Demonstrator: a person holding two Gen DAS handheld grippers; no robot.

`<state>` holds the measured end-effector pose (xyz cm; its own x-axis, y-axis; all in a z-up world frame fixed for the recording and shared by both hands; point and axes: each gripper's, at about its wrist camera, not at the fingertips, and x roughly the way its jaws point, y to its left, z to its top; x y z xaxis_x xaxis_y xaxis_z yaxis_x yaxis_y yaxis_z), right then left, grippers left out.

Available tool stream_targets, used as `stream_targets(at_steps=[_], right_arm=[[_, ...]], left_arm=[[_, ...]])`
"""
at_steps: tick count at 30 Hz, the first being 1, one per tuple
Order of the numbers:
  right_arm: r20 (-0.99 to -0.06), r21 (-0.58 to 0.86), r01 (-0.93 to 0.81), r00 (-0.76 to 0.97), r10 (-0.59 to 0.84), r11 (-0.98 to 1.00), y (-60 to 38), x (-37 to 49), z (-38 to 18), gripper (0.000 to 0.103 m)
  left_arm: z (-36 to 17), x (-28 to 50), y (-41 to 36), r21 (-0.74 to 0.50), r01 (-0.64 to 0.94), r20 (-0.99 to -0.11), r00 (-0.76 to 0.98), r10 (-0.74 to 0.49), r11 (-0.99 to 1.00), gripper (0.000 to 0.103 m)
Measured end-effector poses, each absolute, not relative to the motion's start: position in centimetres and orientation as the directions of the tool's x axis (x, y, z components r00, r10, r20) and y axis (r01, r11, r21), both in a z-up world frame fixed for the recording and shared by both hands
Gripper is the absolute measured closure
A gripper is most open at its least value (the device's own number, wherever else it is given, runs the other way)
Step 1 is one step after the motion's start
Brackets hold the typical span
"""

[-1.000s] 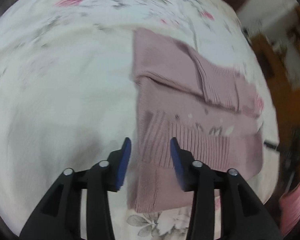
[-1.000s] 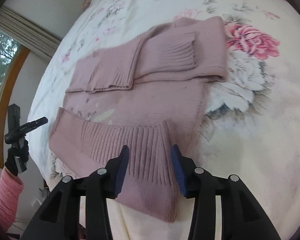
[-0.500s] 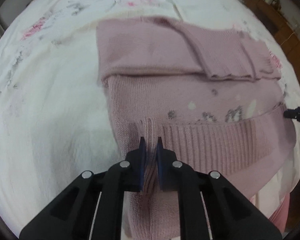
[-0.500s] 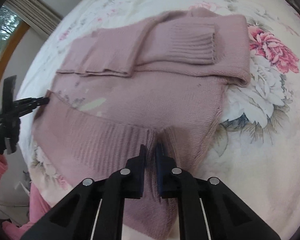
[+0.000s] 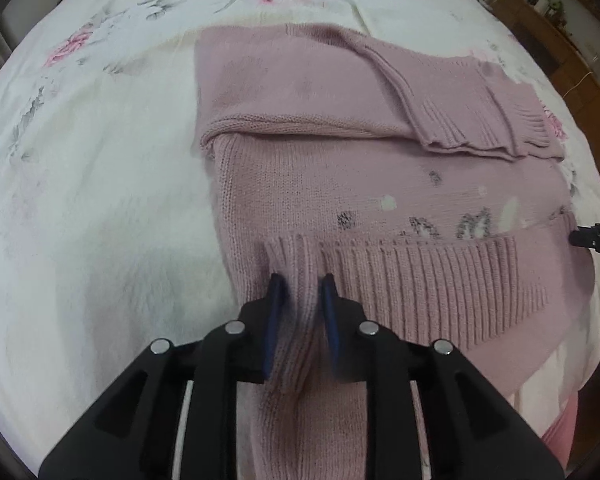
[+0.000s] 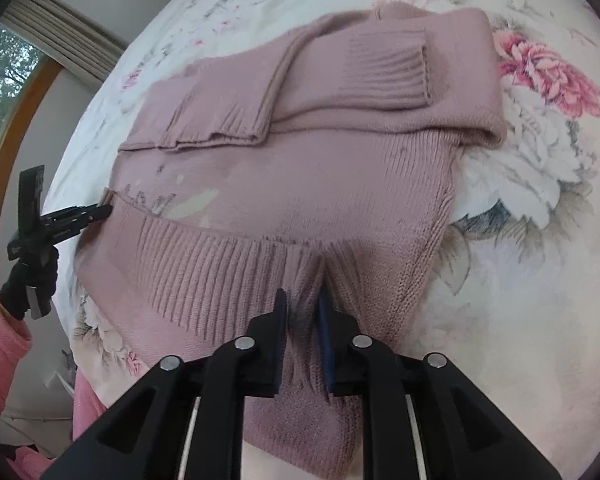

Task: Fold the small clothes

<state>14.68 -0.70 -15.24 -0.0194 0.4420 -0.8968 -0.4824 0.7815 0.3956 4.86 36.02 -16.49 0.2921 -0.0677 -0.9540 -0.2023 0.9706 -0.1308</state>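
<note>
The pink knit sweater (image 5: 340,184) is lying mid-frame on the floral bedsheet (image 5: 100,200), sleeves already folded in. The left gripper (image 5: 300,292) and right gripper (image 6: 303,304) are each pinching the ribbed hem (image 6: 204,264); next, they likely need lifting together toward the frame's top.

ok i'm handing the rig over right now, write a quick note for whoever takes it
Left gripper: shut on the sweater, pinching the ribbed hem at its left corner.
Right gripper: shut on the sweater, pinching the hem at its right corner.
Sweater lies flat on the floral bed; both sleeves are already folded across the chest.
Done: sleeves in, both hem corners gripped.
Left: probably lift the hem and carry it up over the sleeves to fold the body in half, then release and smooth.
</note>
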Motion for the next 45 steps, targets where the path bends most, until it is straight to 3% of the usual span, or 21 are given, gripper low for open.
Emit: stream_targets(at_steps=[5, 18, 30, 37, 45], right_arm=[[-0.889, 0.411, -0.462, -0.013, 0.457, 0.786, -1.3, 14.6, -14.9, 0.094], [-0.773, 0.493, -0.471, 0.149, 0.617, 0.732, -3.9, 12.6, -5.6, 0.095], [-0.729, 0.429, -0.489, 0.31, 0.611, 0.76, -1.3, 20.4, 1.2, 0.095], [-0.781, 0.381, -0.408, 0.338, 0.525, 0.83, 1.2, 28.4, -1.2, 0.095], [-0.883, 0.31, -0.324, 0.252, 0.397, 0.894, 4.1, 33.0, -9.5, 0.093]], left_arm=[[-15.9, 4.4, 35.3, -0.123, -0.187, -0.948, 0.311, -0.06, 0.975, 0.094], [-6.5, 2.4, 32.9, -0.137, -0.149, -0.858, 0.512, -0.042, 0.979, 0.095], [-0.4, 10.8, 35.6, -0.157, -0.185, -0.777, 0.63, -0.006, 0.97, 0.095], [-2.0, 18.3, 38.6, -0.139, -0.257, -0.78, 0.624, 0.054, 0.956, 0.095], [-11.2, 23.2, 39.8, -0.077, -0.311, -0.887, 0.455, 0.077, 0.947, 0.094]])
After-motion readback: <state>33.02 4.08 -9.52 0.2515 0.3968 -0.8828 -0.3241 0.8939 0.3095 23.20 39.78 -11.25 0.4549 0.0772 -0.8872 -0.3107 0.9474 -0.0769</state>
